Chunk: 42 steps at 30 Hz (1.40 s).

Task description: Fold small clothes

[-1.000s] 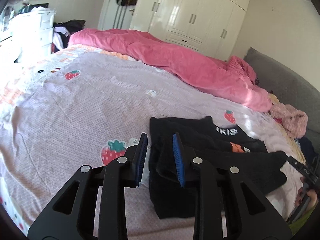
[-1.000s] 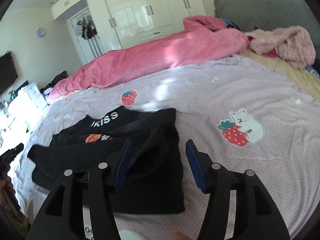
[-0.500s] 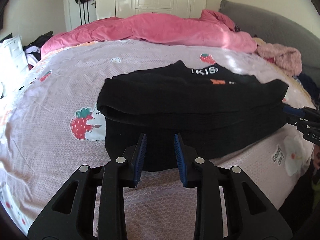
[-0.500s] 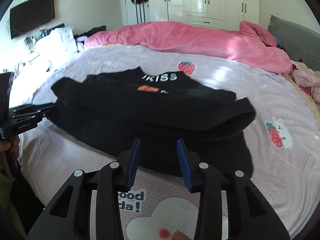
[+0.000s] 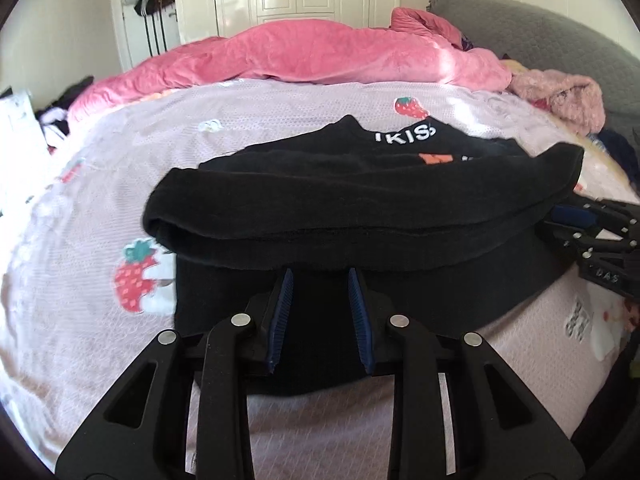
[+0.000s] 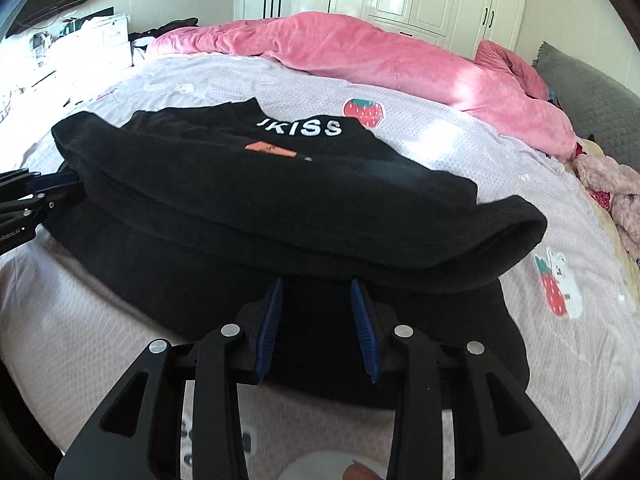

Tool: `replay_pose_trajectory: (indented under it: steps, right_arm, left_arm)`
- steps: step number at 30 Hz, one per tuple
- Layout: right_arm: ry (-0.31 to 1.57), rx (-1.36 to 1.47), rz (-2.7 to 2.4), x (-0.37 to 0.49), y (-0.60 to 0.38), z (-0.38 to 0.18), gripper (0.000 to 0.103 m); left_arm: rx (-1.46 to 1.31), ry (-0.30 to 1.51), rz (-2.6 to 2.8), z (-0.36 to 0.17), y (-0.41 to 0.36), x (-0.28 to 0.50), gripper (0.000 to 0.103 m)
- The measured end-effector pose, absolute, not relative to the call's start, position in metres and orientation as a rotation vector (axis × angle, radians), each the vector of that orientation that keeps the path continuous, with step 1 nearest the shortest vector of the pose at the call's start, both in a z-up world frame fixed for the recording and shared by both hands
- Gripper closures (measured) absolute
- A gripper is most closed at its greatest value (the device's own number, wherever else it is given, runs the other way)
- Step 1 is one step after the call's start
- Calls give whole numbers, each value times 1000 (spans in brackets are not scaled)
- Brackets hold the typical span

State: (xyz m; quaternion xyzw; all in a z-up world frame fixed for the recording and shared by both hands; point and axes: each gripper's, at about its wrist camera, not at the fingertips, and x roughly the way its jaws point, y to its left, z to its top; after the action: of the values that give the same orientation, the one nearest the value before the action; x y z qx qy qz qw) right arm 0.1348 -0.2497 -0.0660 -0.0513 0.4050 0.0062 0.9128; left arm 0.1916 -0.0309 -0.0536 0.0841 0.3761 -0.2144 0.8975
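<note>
A black knit sweater with white lettering (image 5: 360, 200) lies half-folded on the lilac strawberry-print bedsheet (image 5: 100, 200), both the left gripper (image 5: 320, 312) and the right gripper (image 6: 316, 320) hovering empty, jaws apart, seemingly ready to grip its near hem for another fold.

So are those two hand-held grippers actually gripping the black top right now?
Cannot tell. Each wrist view shows its hand-held gripper open, fingertips at the black top's folded edge; contact isn't plain.

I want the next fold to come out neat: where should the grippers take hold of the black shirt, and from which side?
Probably the near bottom hem of the black shirt, which lies flat on the bedsheet below the folded-over sleeve roll. Come in low from the near edge, left gripper and right gripper apart along it, both open.
</note>
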Motion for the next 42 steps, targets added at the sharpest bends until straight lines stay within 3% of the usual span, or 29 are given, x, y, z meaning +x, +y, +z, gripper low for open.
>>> replay_pose_trajectory:
  steps: [15, 23, 31, 37, 42]
  right_arm:
    - [812, 6, -49, 215, -282, -49, 70]
    - [765, 105, -129, 215, -313, -51, 70]
    - [695, 151, -190, 196, -345, -33, 68]
    - [737, 163, -232, 200, -368, -37, 61]
    - [781, 234, -203, 211, -377, -51, 61]
  left_arm:
    - [128, 750, -410, -38, -33, 260, 82]
    - [44, 749, -370, -38, -12, 281, 82]
    - [4, 749, -330, -37, 7, 287, 70]
    - [-90, 799, -295, -45, 28, 300, 68]
    - [-136, 827, -326, -53, 31, 304, 65]
